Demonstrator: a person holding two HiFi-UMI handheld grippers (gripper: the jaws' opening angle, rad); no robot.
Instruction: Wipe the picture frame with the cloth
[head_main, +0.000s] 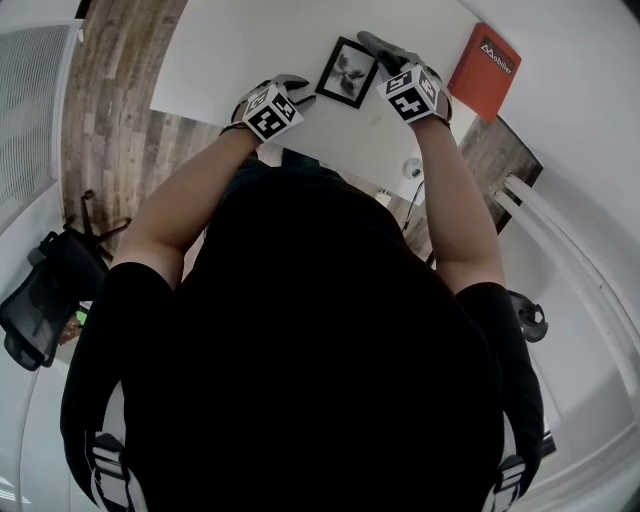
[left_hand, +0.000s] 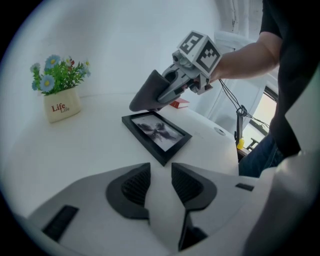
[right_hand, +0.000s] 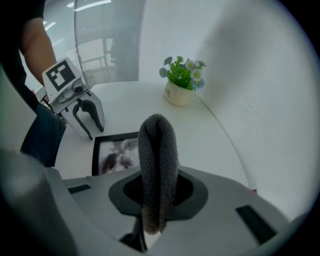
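A black picture frame (head_main: 347, 72) holding a dark flower print lies flat on the white table (head_main: 240, 50). My right gripper (head_main: 388, 62) is shut on a folded dark grey cloth (head_main: 376, 44), which hangs just over the frame's far right edge. In the left gripper view the cloth (left_hand: 146, 96) hovers a little above the frame (left_hand: 156, 132); whether it touches the frame cannot be told. In the right gripper view the cloth (right_hand: 157, 155) stands up between the jaws, in front of the frame (right_hand: 114, 152). My left gripper (head_main: 298, 98) stands open and empty just left of the frame.
A pot of blue and white flowers (left_hand: 61, 102) stands at the table's far side by the wall. A red box (head_main: 484, 70) sits on the table to the right of the frame. A small round fitting (head_main: 412, 168) is near the table's front edge. A black chair (head_main: 50, 290) stands on the floor to the left.
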